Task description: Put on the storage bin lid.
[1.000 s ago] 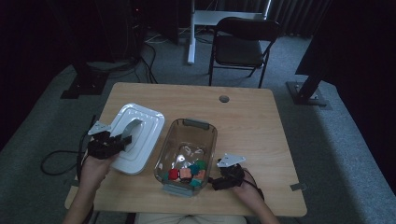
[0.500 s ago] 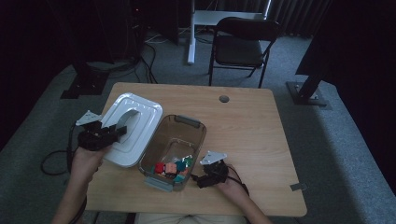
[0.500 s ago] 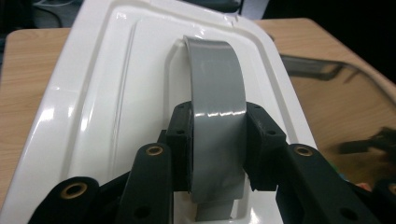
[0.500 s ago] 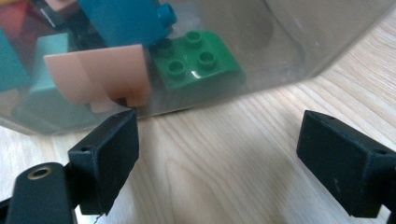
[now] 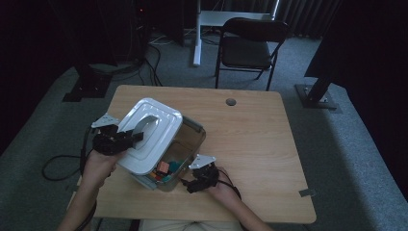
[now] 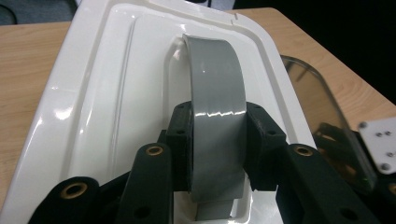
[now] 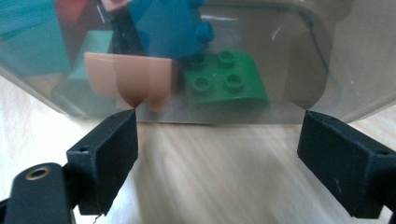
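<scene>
Over at the near left corner of the table [image 5: 269, 144], the left gripper [image 6: 217, 140] is clamped tight on the grey handle [image 6: 215, 93] of the white lid [image 5: 144, 139] and has it tilted above the clear bin [image 5: 187, 144], one edge hanging over the bin's left side. Looks to me like the lid is about to go on, though it isn't seated anywhere yet. The right gripper [image 7: 217, 149] sits at the bin's near end with its jaws spread wide, nothing between them, the green brick [image 7: 224, 81] and the other toy blocks [image 5: 166, 168] visible through the wall. Next move, I'd guess: level the lid, line its rim up with the bin's rim and press down, maybe with the right one steadying the bin.
</scene>
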